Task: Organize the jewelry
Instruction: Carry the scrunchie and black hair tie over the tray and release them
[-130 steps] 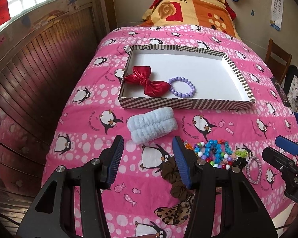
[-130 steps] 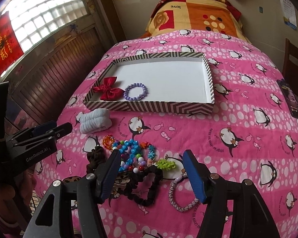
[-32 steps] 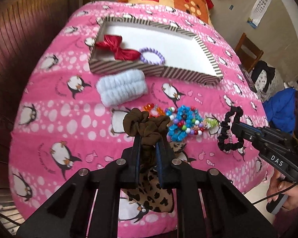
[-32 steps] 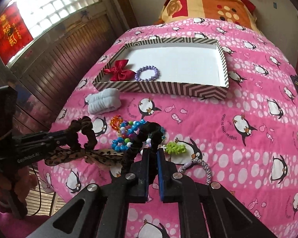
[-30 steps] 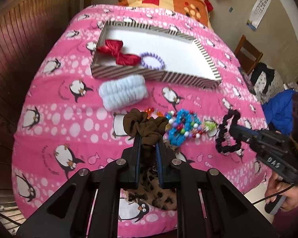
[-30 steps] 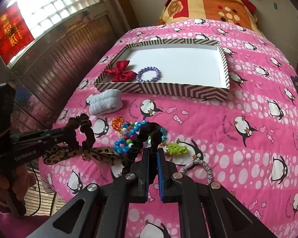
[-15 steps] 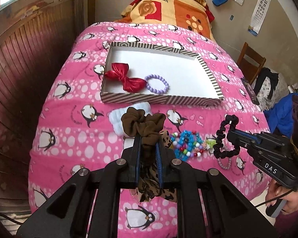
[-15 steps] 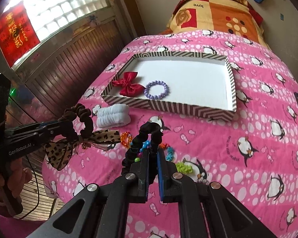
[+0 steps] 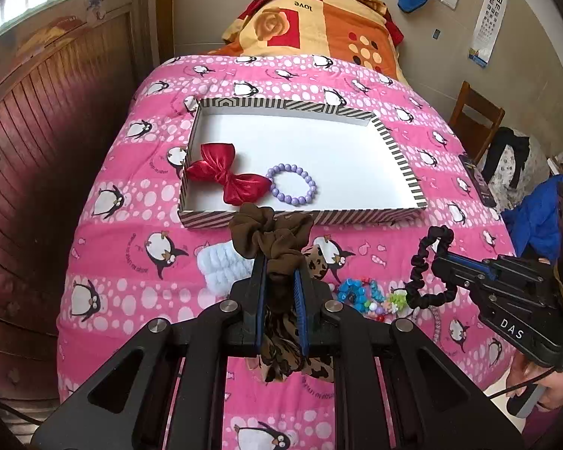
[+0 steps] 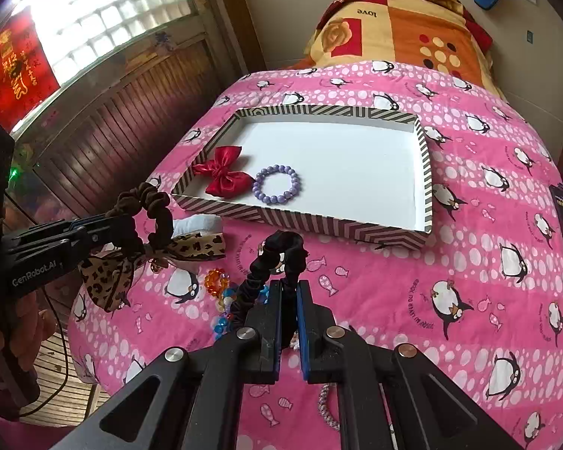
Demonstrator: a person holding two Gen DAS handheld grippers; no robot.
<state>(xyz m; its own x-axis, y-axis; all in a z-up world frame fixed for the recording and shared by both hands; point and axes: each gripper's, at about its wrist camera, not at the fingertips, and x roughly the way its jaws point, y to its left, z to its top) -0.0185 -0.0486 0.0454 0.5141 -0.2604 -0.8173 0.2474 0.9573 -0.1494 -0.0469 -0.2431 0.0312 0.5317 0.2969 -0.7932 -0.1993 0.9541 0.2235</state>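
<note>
Left gripper (image 9: 279, 285): its fingers are clamped narrow on the brown scrunchie (image 9: 270, 236), which bunches up above the fingertips; a leopard-print ribbon (image 9: 281, 352) tied to it hangs below the fingers, clear of the bed.
Right gripper (image 10: 289, 300): its fingers are pressed almost together on the black scrunchie (image 10: 281, 247), whose loop arches up past the fingertips and trails down to their left.
Striped tray (image 9: 401, 157): sits on the pink penguin bedspread (image 9: 131, 232) beyond both pairs of fingers, white inside.
Red bow (image 9: 225, 176): lies in the tray's near left corner, ahead and slightly left of the left fingers.
Purple bead bracelet (image 9: 292, 183): lies in the tray just beside the bow, on its right.
White fuzzy band (image 9: 225, 262): rests on the bedspread just left of the left fingers, partly hidden behind the brown scrunchie.
Bead pile (image 9: 360, 292): blue and mixed-colour beads on the bedspread, between the two grippers in the left wrist view, just right of the left fingers.
Braided bracelet (image 10: 326, 401): lies on the bedspread under the right gripper, mostly hidden.
Person: a hand (image 10: 15, 322) grips the left gripper's handle at the edge of the right wrist view.
</note>
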